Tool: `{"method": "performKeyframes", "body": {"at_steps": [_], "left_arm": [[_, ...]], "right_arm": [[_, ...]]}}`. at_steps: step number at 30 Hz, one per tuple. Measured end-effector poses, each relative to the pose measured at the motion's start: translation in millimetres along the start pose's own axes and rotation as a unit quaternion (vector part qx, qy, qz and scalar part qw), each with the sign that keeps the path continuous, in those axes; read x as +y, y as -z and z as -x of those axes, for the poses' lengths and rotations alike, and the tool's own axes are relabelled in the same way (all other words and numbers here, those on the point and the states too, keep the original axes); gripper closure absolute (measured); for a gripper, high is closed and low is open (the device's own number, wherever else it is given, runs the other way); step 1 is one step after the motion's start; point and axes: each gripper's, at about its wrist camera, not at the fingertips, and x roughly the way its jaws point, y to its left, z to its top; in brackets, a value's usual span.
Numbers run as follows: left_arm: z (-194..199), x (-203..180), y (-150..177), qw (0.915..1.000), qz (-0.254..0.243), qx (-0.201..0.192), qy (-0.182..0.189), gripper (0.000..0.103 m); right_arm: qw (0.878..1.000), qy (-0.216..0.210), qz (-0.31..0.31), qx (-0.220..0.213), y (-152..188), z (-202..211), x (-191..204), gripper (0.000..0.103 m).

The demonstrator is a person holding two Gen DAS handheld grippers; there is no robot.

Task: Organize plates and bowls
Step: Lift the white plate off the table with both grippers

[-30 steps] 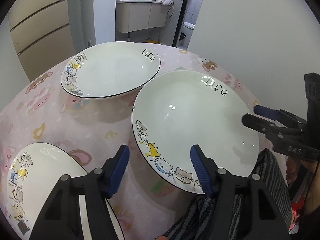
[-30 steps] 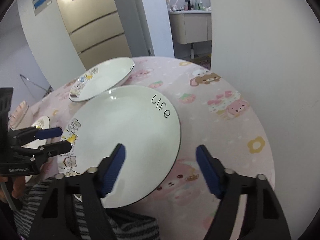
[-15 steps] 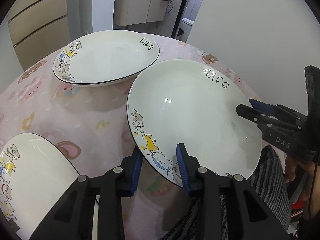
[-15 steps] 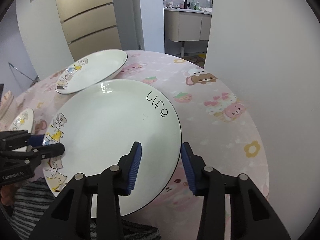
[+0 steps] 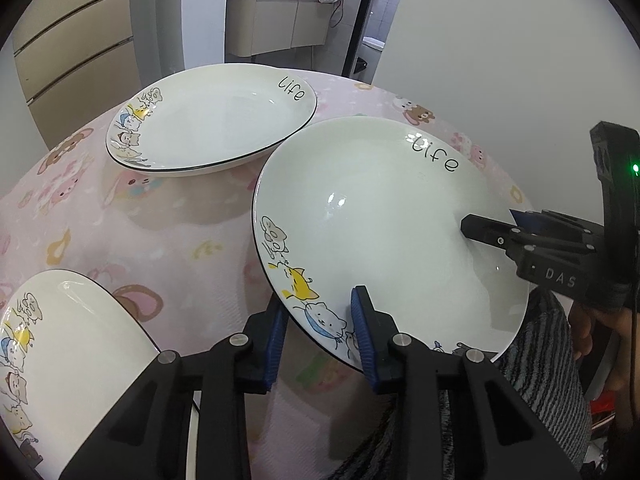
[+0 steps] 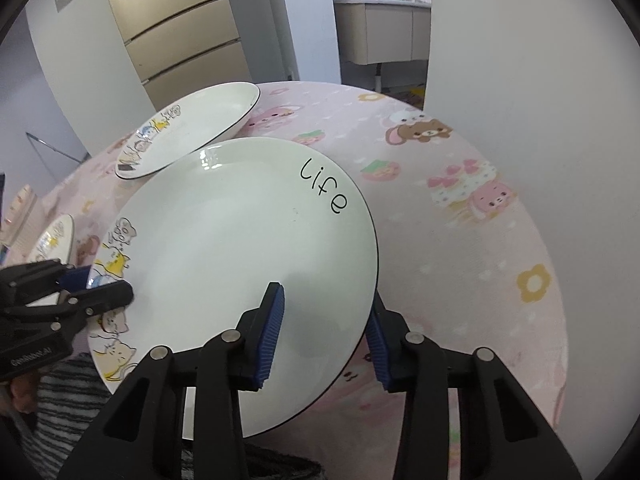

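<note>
Near plate (image 5: 384, 232), white with cartoon cats and "life" lettering, sits at the table's near edge, held from both sides. Left gripper (image 5: 320, 336) clamped on its rim at about 7 o'clock of the plate in the left view: one blue pad under the rim, the other on top over the cat drawings. Right gripper (image 6: 324, 328) clamped on the rim at about 5 o'clock of the plate in the right view, one pad on the inner face, the other below the edge. In the left view the right gripper (image 5: 496, 228) shows at 3 o'clock, upper finger lying on the plate's inner slope. In the right view the left gripper (image 6: 92, 288) shows at 9 o'clock, on the cat-printed rim.

Whether the near plate is lifted clear of the table (image 5: 160, 224) or only tilted, cannot tell; its far rim overlaps the near edge of the far plate.

Far plate (image 5: 216, 120), same design, lies at 11 o'clock of the near plate on the pink cartoon-print tablecloth (image 6: 460, 208). Third plate (image 5: 60, 340), same cat print, at 8 o'clock in the left view, partly cut off by the frame, well apart from the other two.

Striped grey-black cloth (image 5: 540, 352) below the near plate's near edge. Cabinet (image 5: 276, 20) with bottles on top shows in the background at 12 o'clock.
</note>
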Motion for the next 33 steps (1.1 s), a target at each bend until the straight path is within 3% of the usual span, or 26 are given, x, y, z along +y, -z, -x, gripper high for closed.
{"method": "performKeyframes", "body": {"at_steps": [7,16,21,33], "left_arm": [[0,0,1,1.0000,-0.004,-0.004,0.000,0.069],[2,-2,3,0.9998,-0.001,-0.014,-0.010,0.072],[6,1,1,0.9996,0.016,-0.016,-0.016,0.075],[66,12,-10,0.9936,0.037,-0.105,-0.018,0.079]], "right_arm": [[1.000,-0.025,0.015,0.002,-5,-4,-5,0.066],[0.996,-0.078,-0.037,-0.029,2,-2,-28,0.084],[0.996,-0.069,-0.028,-0.043,4,1,-22,0.085],[0.986,-0.088,-0.022,-0.140,-15,49,-3,0.088]]}}
